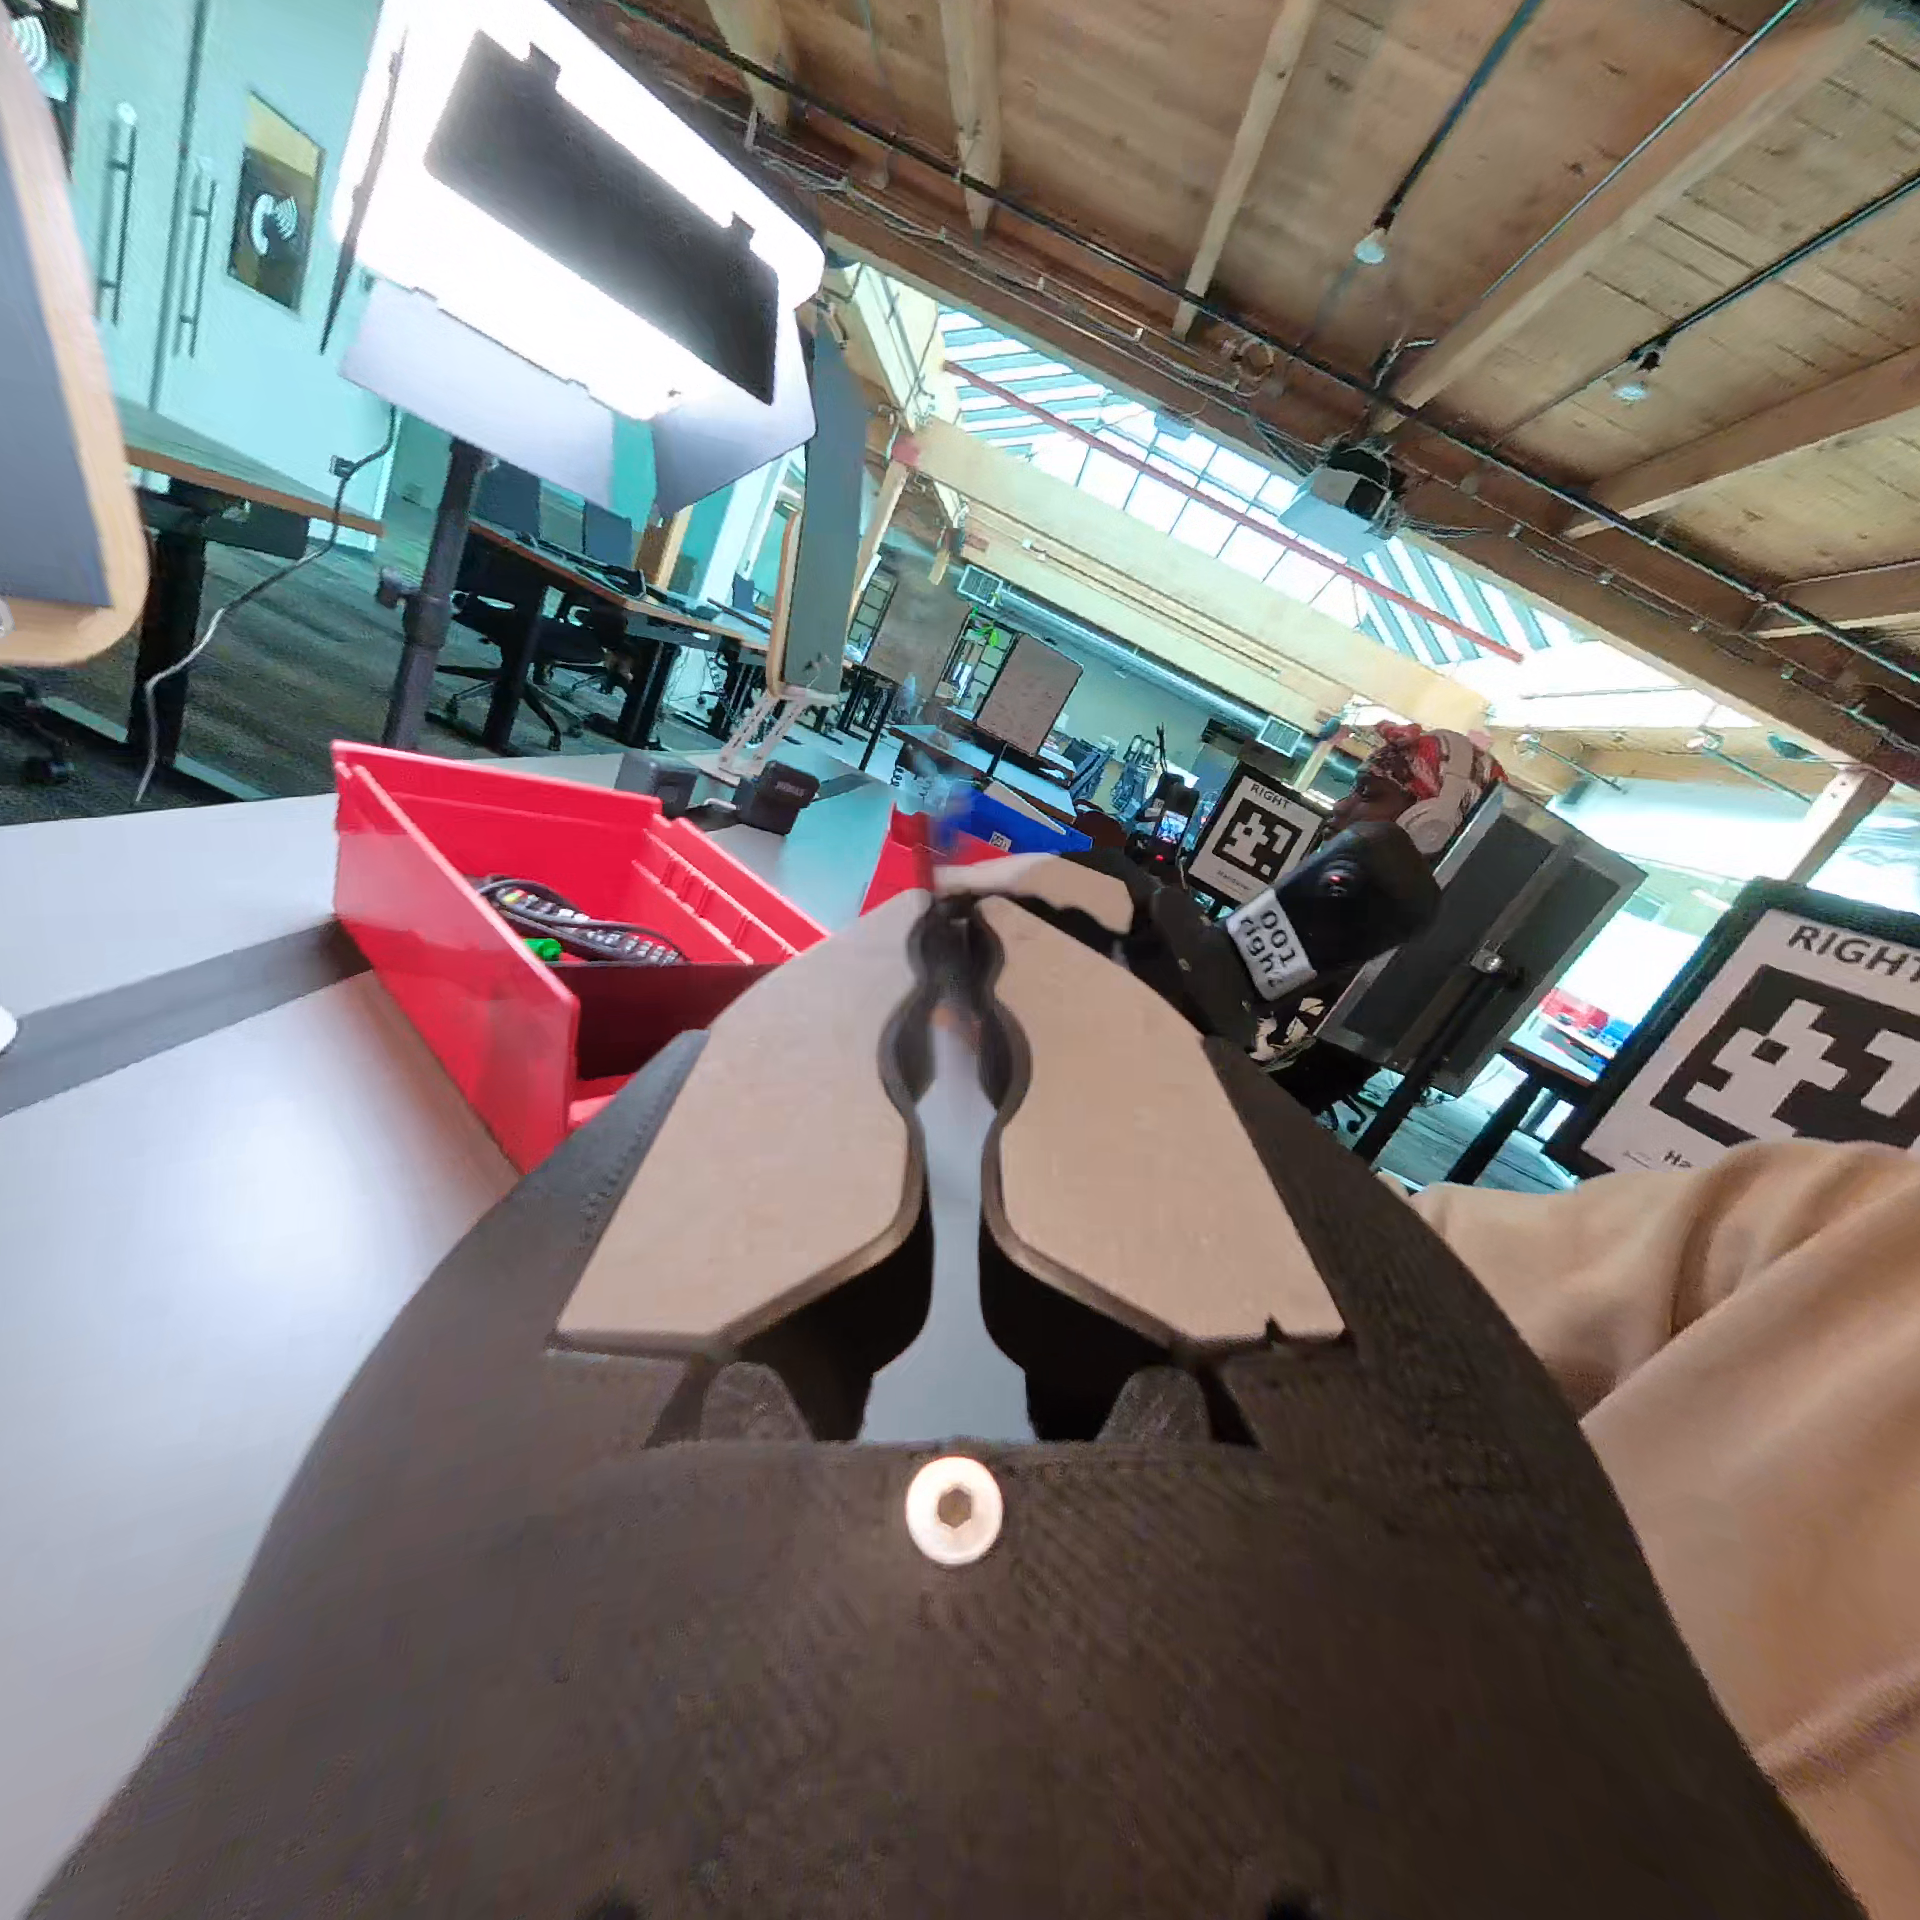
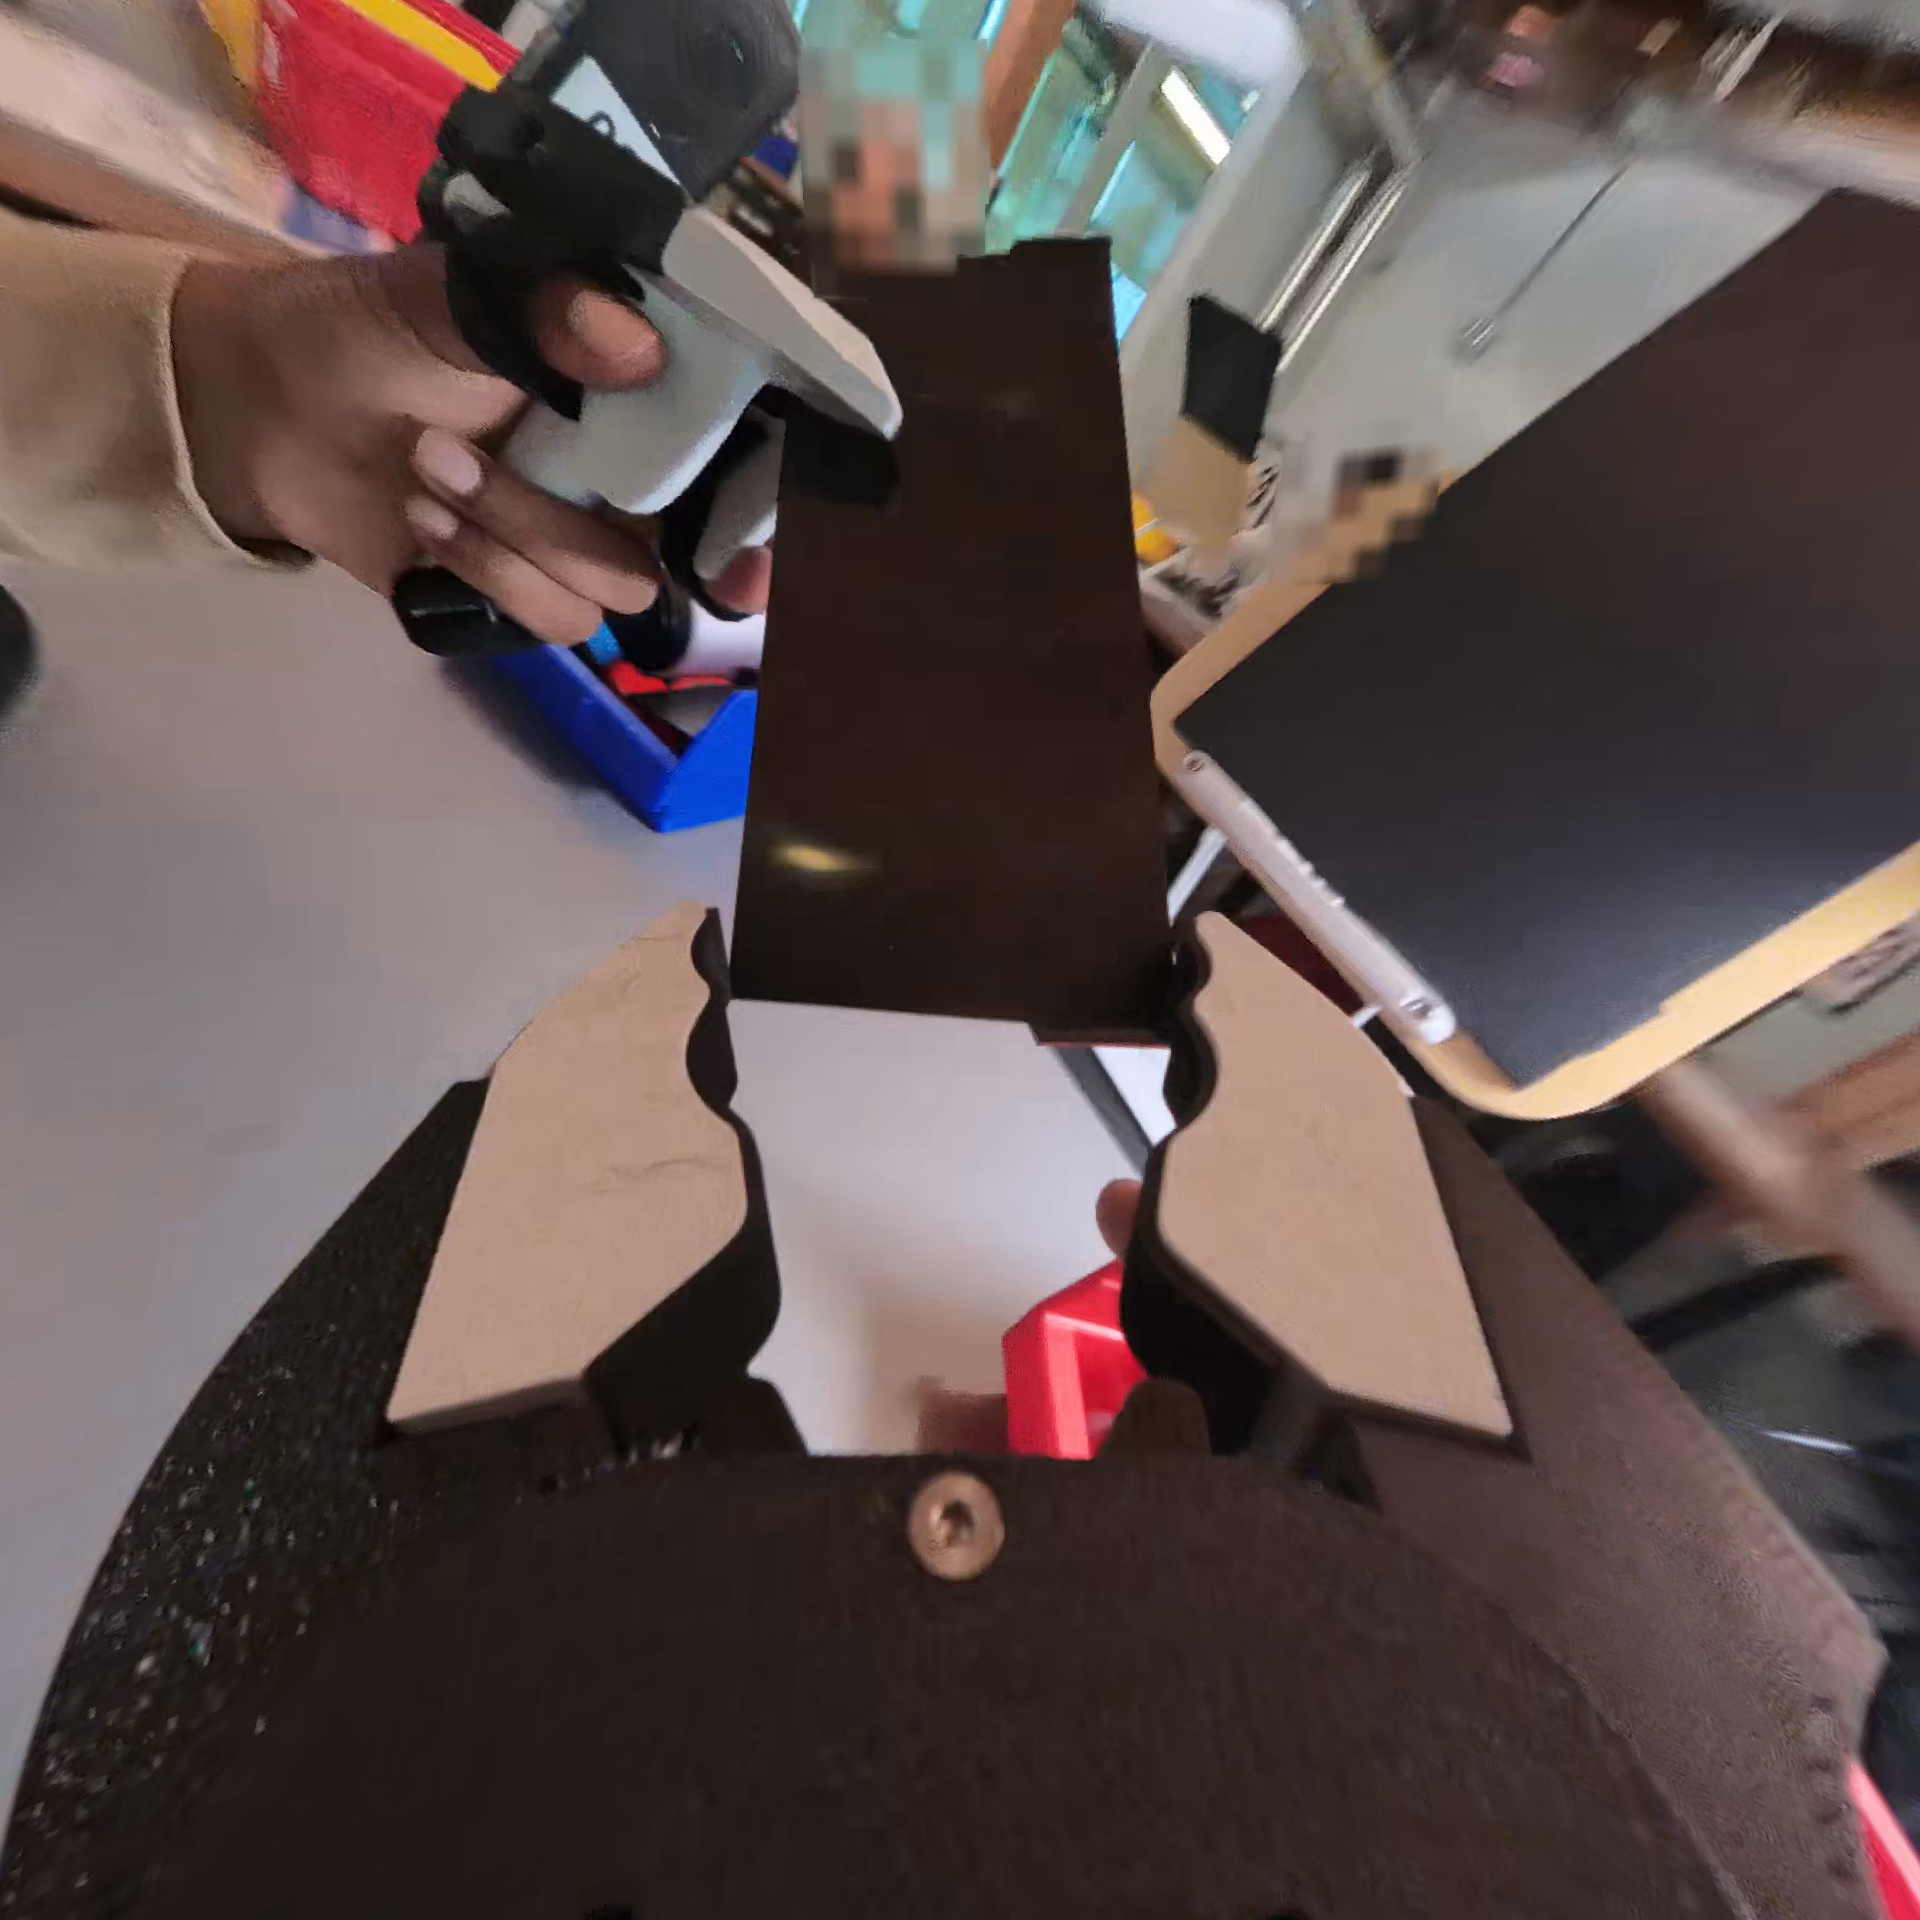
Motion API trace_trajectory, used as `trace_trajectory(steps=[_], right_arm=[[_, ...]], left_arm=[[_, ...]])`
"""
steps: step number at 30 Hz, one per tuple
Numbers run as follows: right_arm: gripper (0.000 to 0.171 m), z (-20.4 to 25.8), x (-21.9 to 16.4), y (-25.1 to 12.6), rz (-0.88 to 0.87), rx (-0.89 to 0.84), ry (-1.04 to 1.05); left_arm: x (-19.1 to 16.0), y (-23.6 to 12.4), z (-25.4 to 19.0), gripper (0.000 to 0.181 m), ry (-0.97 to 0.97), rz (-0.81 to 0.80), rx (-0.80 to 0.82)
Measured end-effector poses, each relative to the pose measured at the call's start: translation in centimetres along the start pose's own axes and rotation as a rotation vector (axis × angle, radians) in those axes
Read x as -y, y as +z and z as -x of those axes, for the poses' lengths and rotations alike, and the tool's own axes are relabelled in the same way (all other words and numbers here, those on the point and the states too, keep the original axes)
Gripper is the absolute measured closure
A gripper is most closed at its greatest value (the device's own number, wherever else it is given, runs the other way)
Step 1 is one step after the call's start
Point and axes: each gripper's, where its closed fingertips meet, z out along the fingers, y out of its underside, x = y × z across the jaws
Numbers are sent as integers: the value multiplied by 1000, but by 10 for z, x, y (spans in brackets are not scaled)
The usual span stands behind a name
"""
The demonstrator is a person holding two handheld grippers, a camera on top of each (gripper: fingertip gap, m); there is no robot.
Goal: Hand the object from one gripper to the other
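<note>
In the right wrist view, the person's hand (image 2: 416,436) at far left grips the left gripper (image 2: 821,426), whose fingers are pinched onto the upper left edge of a thin, dark, glossy panel (image 2: 956,675). In the left wrist view that same left gripper (image 1: 951,935) shows its two grey pads nearly touching, with only a thin dark sliver, the panel (image 1: 954,1330) edge-on, between them. A red bin (image 1: 457,935) sits just left of those fingers on the grey table (image 1: 156,1247).

Moving right, the panel hangs down toward the right gripper (image 2: 951,977), whose fingers are spread wide. The panel's lower edge sits just between the tips: the right fingertip looks to be touching or nearly touching the lower right corner, and the left fingertip stands just beside the lower left corner. It holds nothing yet. A blue bin (image 2: 665,769) lies beyond the left finger, and a dark tablet-like board (image 2: 1558,675) lies to the right of the right finger.

The risk, as I judge it, is timing: if the left gripper lets go before the right closes, the panel drops. The panel spans almost the full opening across its width, so closing edge-to-edge could make the slick sheet twist or pop out.
</note>
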Motion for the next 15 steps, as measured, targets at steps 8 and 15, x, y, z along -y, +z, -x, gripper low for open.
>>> trace_trajectory(steps=[8, 15], right_arm=[[90, 79, -15, 5, 1, 376, 435], [169, 93, -2, 25, 222, 465, 133]], left_arm=[[-47, -51, -19, 179, 60, 19, -104], [-56, -61, -11, 141, 149, 54, 10]])
